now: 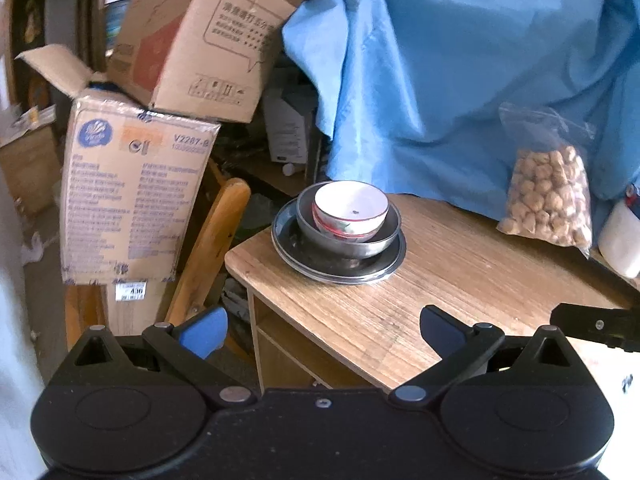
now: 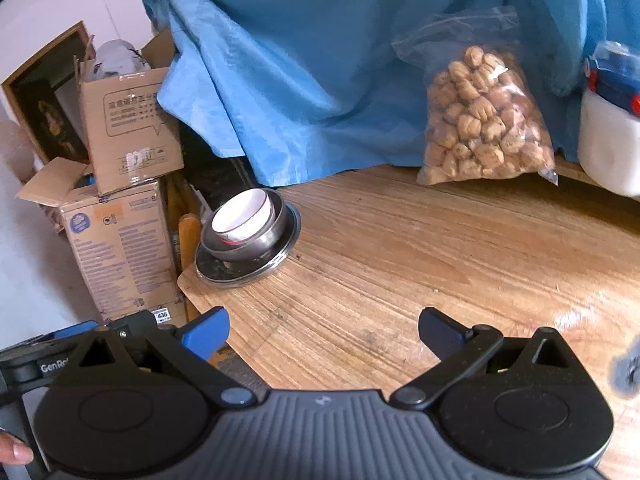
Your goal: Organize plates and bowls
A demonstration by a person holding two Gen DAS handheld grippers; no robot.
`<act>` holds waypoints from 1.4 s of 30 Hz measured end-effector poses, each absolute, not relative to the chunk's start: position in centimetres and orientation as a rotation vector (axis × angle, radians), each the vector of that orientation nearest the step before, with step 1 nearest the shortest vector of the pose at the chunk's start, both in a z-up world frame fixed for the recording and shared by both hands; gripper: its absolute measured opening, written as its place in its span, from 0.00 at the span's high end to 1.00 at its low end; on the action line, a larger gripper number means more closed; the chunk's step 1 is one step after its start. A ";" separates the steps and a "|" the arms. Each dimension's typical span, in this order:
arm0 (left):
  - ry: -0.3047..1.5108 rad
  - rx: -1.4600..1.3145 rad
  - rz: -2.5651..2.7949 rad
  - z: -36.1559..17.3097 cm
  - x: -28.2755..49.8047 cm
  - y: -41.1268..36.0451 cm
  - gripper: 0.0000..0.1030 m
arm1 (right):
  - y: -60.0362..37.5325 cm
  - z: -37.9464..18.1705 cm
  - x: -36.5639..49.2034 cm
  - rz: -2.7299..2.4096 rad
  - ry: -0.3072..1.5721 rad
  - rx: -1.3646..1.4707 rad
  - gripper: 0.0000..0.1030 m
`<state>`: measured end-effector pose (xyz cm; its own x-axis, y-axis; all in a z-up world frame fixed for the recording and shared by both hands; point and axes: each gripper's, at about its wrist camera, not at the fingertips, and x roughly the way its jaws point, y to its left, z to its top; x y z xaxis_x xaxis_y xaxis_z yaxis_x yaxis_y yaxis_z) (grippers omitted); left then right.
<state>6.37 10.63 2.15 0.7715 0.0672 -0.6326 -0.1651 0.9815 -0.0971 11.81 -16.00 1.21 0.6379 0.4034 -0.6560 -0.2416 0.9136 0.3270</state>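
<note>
A white ceramic bowl (image 1: 352,208) with a red band sits inside a steel bowl (image 1: 348,240), which stands on a steel plate (image 1: 304,258) at the far left corner of the wooden table (image 1: 460,280). The same stack shows in the right wrist view: white bowl (image 2: 242,218), steel bowl (image 2: 264,240), plate (image 2: 224,270). My left gripper (image 1: 324,334) is open and empty, held back from the stack near the table's front edge. My right gripper (image 2: 324,332) is open and empty over the table's (image 2: 400,260) front, well short of the stack.
A clear bag of brown nuts (image 1: 548,196) (image 2: 484,128) leans on blue cloth (image 1: 460,60) at the table's back. A white container (image 2: 612,148) stands at the right. Cardboard boxes (image 1: 132,192) and a wooden chair (image 1: 212,248) stand left of the table.
</note>
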 end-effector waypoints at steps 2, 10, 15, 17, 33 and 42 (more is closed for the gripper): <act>0.675 -0.144 0.106 2.2 6.3 11.2 0.01 | -15.5 1.1 11.4 0.354 0.795 0.224 0.00; 0.663 -0.090 0.012 1.7 5.7 12.9 0.01 | -13.6 0.6 8.7 0.277 0.779 0.233 0.00; 0.675 -0.066 -0.032 1.4 5.5 13.2 0.01 | -13.1 0.5 7.1 0.237 0.781 0.225 0.00; 0.677 -0.067 -0.043 1.3 5.4 13.2 0.01 | -13.0 0.7 6.6 0.223 0.778 0.222 0.00; 0.675 -0.090 -0.083 1.3 4.2 13.1 0.01 | -13.5 0.7 4.5 0.179 0.784 0.217 0.00; 0.679 -0.091 -0.089 1.3 3.4 12.8 0.01 | -13.9 0.4 4.0 0.180 0.807 0.212 0.00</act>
<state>3.42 12.77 1.28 0.7746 -0.1119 -0.6225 0.0523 0.9922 -0.1133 4.04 -13.87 0.43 0.6784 0.2390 -0.6947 -0.0784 0.9638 0.2550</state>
